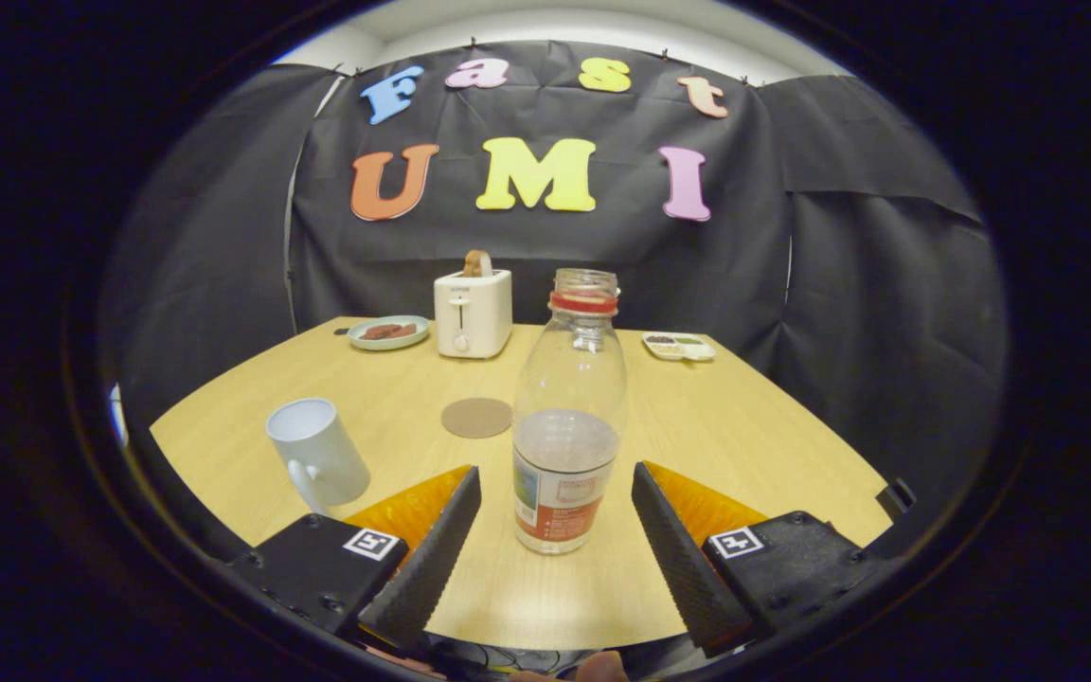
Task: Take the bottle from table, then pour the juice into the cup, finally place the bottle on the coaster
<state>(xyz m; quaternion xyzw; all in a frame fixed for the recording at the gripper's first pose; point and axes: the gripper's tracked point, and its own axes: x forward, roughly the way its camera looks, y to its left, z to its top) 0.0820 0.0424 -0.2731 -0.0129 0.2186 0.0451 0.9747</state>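
A clear plastic bottle (567,417) with a red neck ring and no cap stands upright on the wooden table (754,436), partly filled with pale liquid. It sits between my two fingers, near their tips, with a gap on each side. My gripper (557,483) is open; neither finger (437,554) touches the bottle. A white mug (316,453) stands left of the bottle, just beyond the left finger, handle toward me. A round brown coaster (476,417) lies flat on the table behind and slightly left of the bottle.
A white toaster (473,312) with a slice of bread in it stands at the table's far side. A pale green plate (388,332) with food lies left of it. A small divided dish (679,346) lies far right.
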